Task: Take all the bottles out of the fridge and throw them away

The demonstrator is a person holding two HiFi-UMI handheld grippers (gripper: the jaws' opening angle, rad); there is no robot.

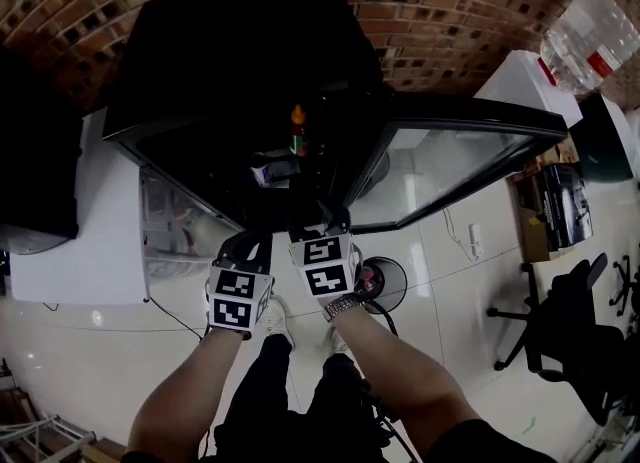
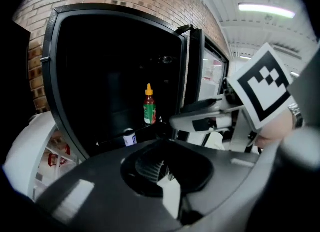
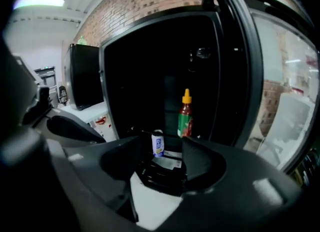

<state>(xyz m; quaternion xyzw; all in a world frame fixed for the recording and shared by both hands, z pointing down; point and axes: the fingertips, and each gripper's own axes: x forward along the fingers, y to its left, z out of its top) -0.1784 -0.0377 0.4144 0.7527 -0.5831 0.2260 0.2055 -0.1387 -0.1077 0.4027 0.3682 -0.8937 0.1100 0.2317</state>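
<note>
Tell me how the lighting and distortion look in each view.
Head view: fisheye bends the brick wall; the fridge is black inside, its door shows glare. Left gripper view: the ceiling lamp is blown out. Right gripper view: dark corners; only the sauce bottle and small bottle catch light.

**Gloss, brick and matt plastic**

The fridge (image 1: 250,61) casing is smooth, black and faintly glossy. Its open door (image 1: 450,166) holds reflective glass in a black frame. The brick wall (image 1: 450,1) looks rough and matt. The floor (image 1: 460,281) is pale and shiny. The sauce bottle (image 3: 185,118) looks like glossy plastic. The right gripper (image 3: 167,148) and left gripper (image 2: 162,148) have matt dark plastic shells. The wristwatch (image 1: 343,305) band looks metallic.
</note>
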